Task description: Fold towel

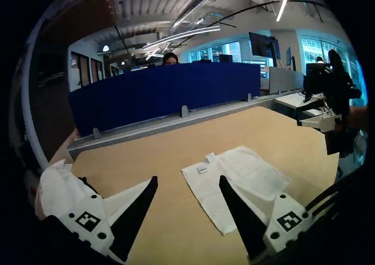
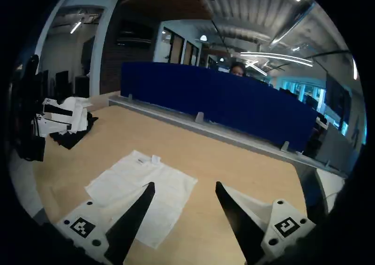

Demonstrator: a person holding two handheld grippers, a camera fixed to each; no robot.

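Observation:
A white towel (image 1: 234,178) lies flat on the light wooden table (image 1: 154,147), with a small tag at its far edge. My left gripper (image 1: 187,177) hovers open just above the towel's near left edge, holding nothing. In the right gripper view the towel (image 2: 140,185) lies to the left and in front. My right gripper (image 2: 184,183) is open above the towel's right edge, also with nothing between its fingers. In the left gripper view the right gripper (image 1: 321,120) shows at the far right, held by a hand above the table.
A pile of white and dark cloths (image 1: 58,187) sits at the table's left end (image 2: 65,115). A blue divider panel (image 1: 164,94) runs along the table's far edge. A person sits behind it. Desks with monitors (image 1: 262,44) stand beyond.

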